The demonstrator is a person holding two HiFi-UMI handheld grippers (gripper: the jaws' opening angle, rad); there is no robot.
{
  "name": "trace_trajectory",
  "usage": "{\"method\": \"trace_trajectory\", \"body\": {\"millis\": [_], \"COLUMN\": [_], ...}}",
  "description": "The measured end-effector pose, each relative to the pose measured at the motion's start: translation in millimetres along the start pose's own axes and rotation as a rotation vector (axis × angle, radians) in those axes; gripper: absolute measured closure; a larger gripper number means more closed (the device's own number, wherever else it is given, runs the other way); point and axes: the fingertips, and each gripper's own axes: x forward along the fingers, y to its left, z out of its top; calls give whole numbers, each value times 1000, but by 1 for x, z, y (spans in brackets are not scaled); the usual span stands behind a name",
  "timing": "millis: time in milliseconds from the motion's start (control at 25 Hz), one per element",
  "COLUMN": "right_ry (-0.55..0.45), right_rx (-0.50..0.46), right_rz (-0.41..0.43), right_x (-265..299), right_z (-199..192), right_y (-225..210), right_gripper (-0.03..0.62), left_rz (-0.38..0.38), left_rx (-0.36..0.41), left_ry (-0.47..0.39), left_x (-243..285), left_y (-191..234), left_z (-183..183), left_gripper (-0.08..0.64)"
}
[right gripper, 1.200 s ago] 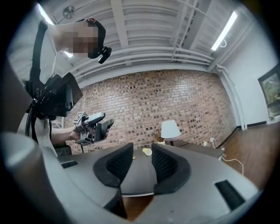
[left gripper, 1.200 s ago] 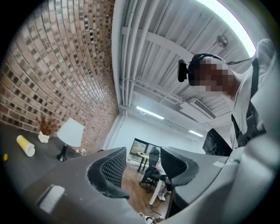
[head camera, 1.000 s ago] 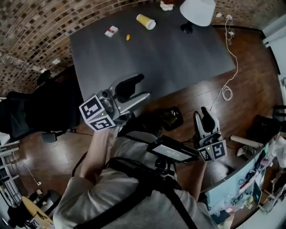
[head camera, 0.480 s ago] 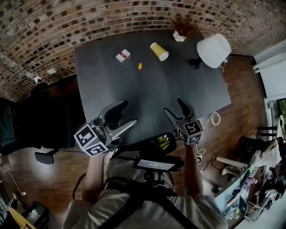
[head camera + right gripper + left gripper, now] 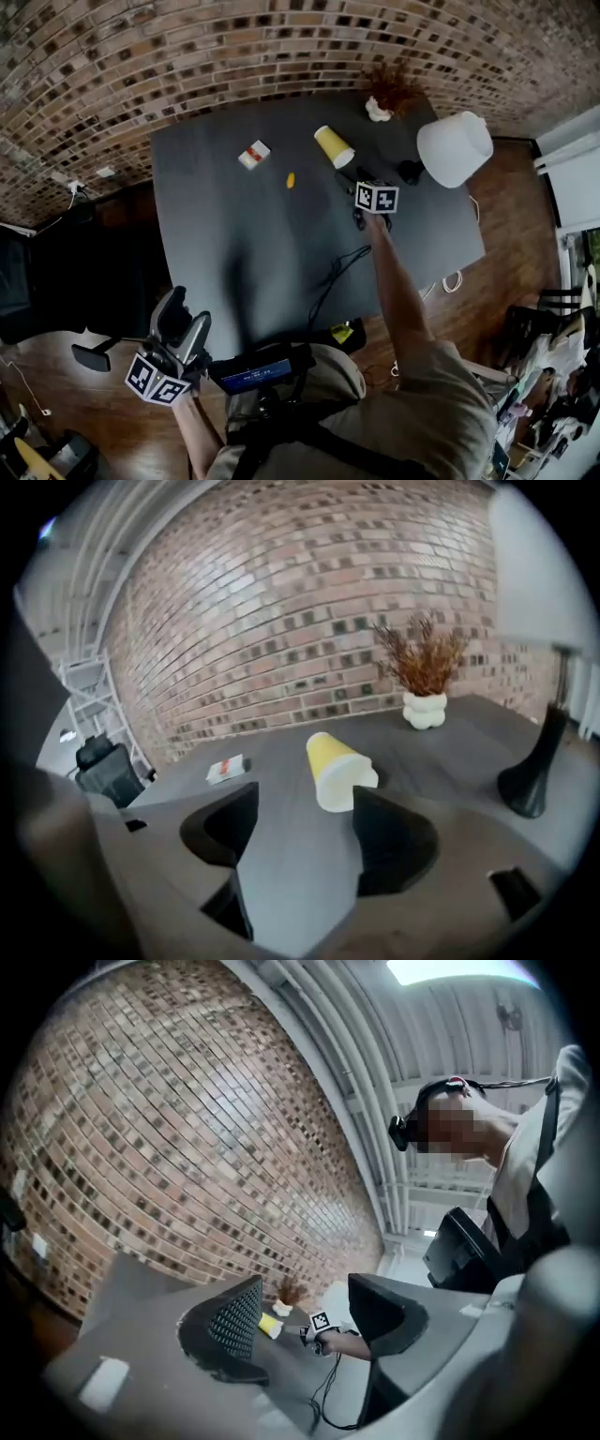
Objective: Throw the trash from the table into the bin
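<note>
**Over the desk's far side, spread jaws face a tipped cup**

Near the far edge of the dark grey matte desk, right of its middle, a yellow paper cup lies on its side. Its wider white end is turned toward the right gripper. That gripper's black moulded jaws stand spread, having just been closing a little. Only bare desk shows between them, with the cup just ahead of one jaw's tip. Left of the cup along the far edge lie a flat white-and-red packet and a small orange scrap. Off the near left corner, the left gripper hangs over the wooden floor. Its dimpled pads are partly apart after just opening and hold nothing. A smooth white lampshade and a lumpy white vase of dried twigs stand by the far right corner.
</note>
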Motion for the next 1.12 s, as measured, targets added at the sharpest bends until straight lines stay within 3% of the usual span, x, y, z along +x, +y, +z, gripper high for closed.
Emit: {"method": "trace_trajectory", "body": {"millis": [160, 320, 480, 680, 760, 880, 1000, 1120], "right_ry": [12, -92, -207, -326, -362, -358, -275, -161], "right_rx": [123, 208, 182, 96, 67, 29, 9, 82], "right_rz": [-8, 79, 173, 221, 180, 28, -121, -298], "right_x": [68, 76, 28, -111, -181, -288, -378, -456], "right_z": [4, 27, 32, 19, -1, -64, -158, -262], "right_y": [-33, -24, 9, 57, 73, 89, 102, 120], "right_gripper": [321, 579, 584, 584, 584, 584, 584, 584], "left_rz": [126, 133, 29, -165, -283, -461, -568, -723], "left_rx": [-2, 11, 25, 18, -11, -54, -86, -125], "left_ry": [21, 45, 112, 227, 260, 320, 375, 459], "left_x": [17, 53, 84, 107, 110, 109, 94, 83], "left_y": [1, -9, -13, -35, -49, -74, -106, -152], "left_z": [2, 13, 0, -35, -49, -79, -112, -131], "left_gripper": [284, 284, 284, 284, 284, 284, 284, 284]}}
